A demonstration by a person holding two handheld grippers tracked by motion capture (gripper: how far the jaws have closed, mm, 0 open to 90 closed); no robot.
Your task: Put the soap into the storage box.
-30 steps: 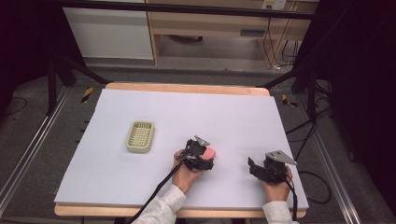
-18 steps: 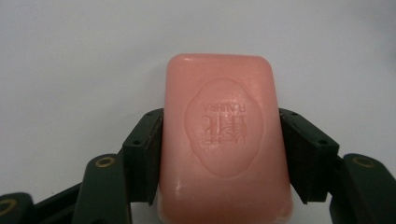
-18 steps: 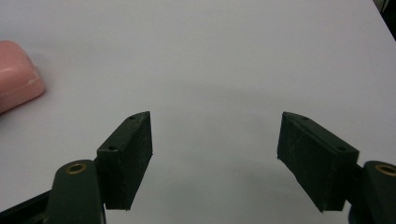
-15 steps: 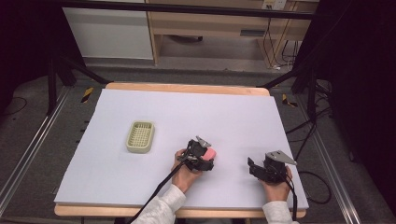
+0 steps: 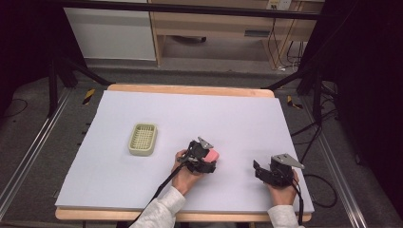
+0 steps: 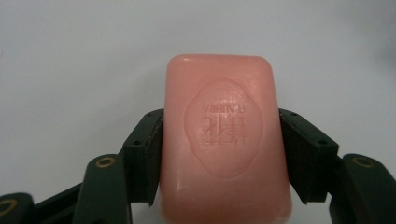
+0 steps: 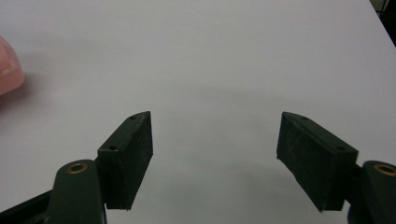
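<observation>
A pink bar of soap [image 6: 223, 140] with an embossed oval stamp sits between the two black jaws of my left gripper [image 6: 222, 154], and both pads press on its long sides. In the high view that left gripper [image 5: 205, 159] rests low over the white board near its middle front, with the soap [image 5: 211, 155] at its tip. My right gripper [image 5: 266, 172] stays at the front right of the board, its jaws wide apart with nothing between them [image 7: 215, 154]. An edge of the soap [image 7: 8, 65] shows at the far left of the right gripper view.
A pale green slotted soap dish [image 5: 143, 138] lies on the white board [image 5: 228, 118] to the left of my left gripper. The board covers a wooden table [image 5: 190, 89]. Black stand legs and cables flank the table; cabinets stand behind.
</observation>
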